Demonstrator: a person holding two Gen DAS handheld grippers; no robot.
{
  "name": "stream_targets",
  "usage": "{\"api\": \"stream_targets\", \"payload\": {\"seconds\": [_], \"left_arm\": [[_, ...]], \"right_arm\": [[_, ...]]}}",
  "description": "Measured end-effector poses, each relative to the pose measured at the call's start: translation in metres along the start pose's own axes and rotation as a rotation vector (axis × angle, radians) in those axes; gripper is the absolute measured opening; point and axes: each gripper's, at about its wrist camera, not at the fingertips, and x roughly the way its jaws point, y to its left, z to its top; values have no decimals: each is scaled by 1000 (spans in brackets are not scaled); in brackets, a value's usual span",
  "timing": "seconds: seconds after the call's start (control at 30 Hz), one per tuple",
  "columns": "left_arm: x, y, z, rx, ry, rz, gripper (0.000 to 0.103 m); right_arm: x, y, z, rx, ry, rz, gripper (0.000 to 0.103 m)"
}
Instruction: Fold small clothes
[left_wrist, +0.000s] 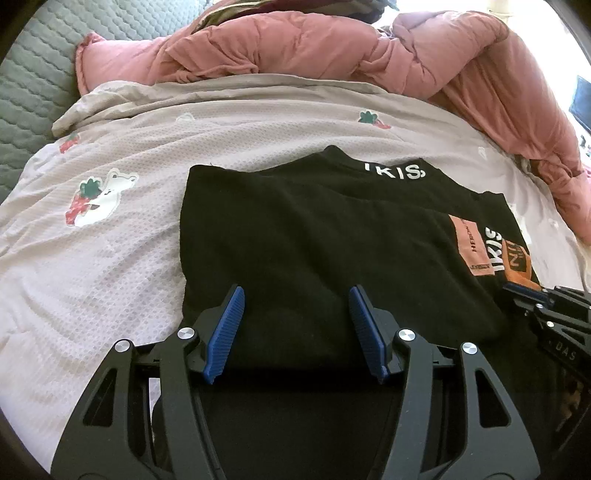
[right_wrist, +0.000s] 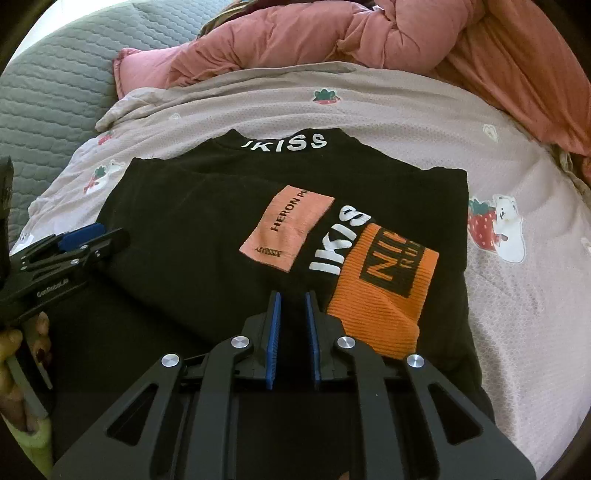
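Note:
A black shirt (left_wrist: 314, 236) with white lettering at the collar, a pink patch (right_wrist: 288, 230) and an orange patch (right_wrist: 384, 291) lies folded on the printed sheet (left_wrist: 92, 258). It also shows in the right wrist view (right_wrist: 192, 236). My left gripper (left_wrist: 295, 295) is open over the shirt's near left part, with nothing between the fingers. My right gripper (right_wrist: 293, 299) has its jaws narrowly apart, a small gap between the blue pads (right_wrist: 274, 332), over the shirt's near edge beside the orange patch. Each gripper shows at the edge of the other's view.
A pink quilt (left_wrist: 332, 48) is heaped along the far side and the right. A grey quilted mattress (left_wrist: 33, 81) lies at the far left. The pale sheet with strawberry and bear prints (right_wrist: 498, 229) surrounds the shirt.

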Motion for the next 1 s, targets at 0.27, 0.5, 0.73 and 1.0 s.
{"api": "stream_targets", "payload": {"seconds": [0.27,0.5,0.73,1.0], "left_arm": [[-10,0,-2,-5,-13,-4,51],[-25,3,-4,-13,-38,-27,56],[-46,9,-5,-33,-77,-17,63],[-66,21,-12,-74,-108,28,85]], "right_arm": [[-17,0,-5,19,-32,17,18],[-35,2,-11,24,-66,18,34],[-53,-1,-12,42,-116,13,59],[-67,-3,-13,58,-161,12,90]]}}
